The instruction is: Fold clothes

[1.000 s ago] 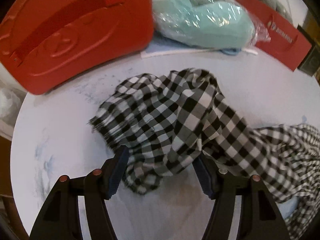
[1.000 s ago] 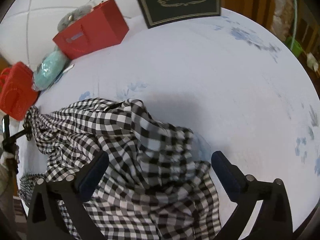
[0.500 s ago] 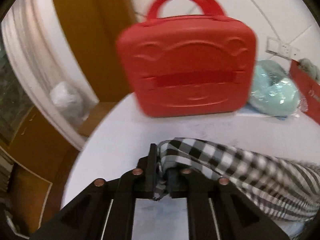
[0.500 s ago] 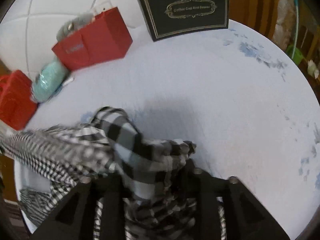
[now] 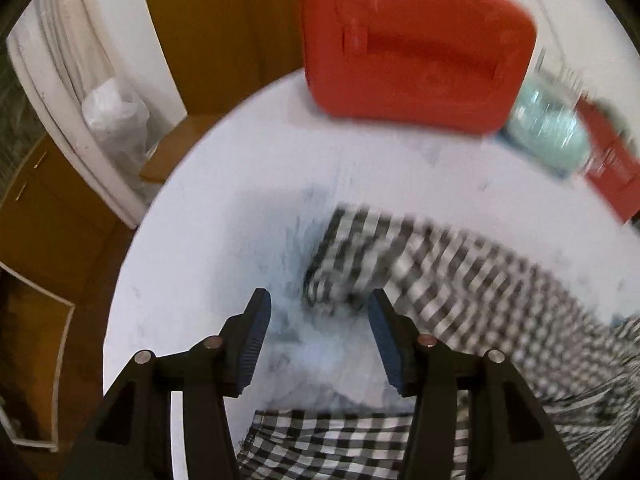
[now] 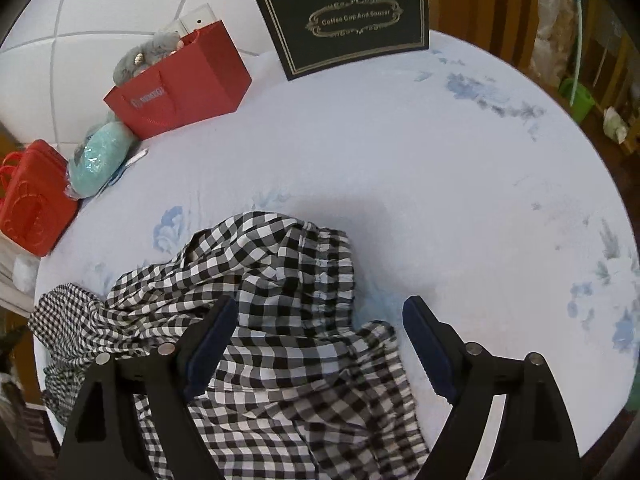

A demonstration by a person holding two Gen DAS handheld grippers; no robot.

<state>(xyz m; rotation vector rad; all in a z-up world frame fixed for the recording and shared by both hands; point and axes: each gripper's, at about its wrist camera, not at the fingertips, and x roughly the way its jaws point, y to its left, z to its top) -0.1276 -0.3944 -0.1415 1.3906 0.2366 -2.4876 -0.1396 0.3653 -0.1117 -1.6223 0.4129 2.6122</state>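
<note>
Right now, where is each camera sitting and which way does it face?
Left wrist view: sits on the left gripper, angled down at the table's edge and one end of the checked cloth, red case beyond; only its two fingers show, jaws opening, not gripping.
Right wrist view: sits on the right gripper, angled down over the cloth's gathered band toward a black gift bag and red bag; only its fingers show, jaws opening above the cloth.
Shared: cloth, table, red case, red bag, teal bundle.

a: a red plastic case [image 6: 32,200] sits far left on the round table [image 6: 440,184], a teal bundle [image 6: 100,156] just beside it.

b: farther right, a red paper bag [image 6: 180,84], then a black gift bag [image 6: 348,20].
</note>
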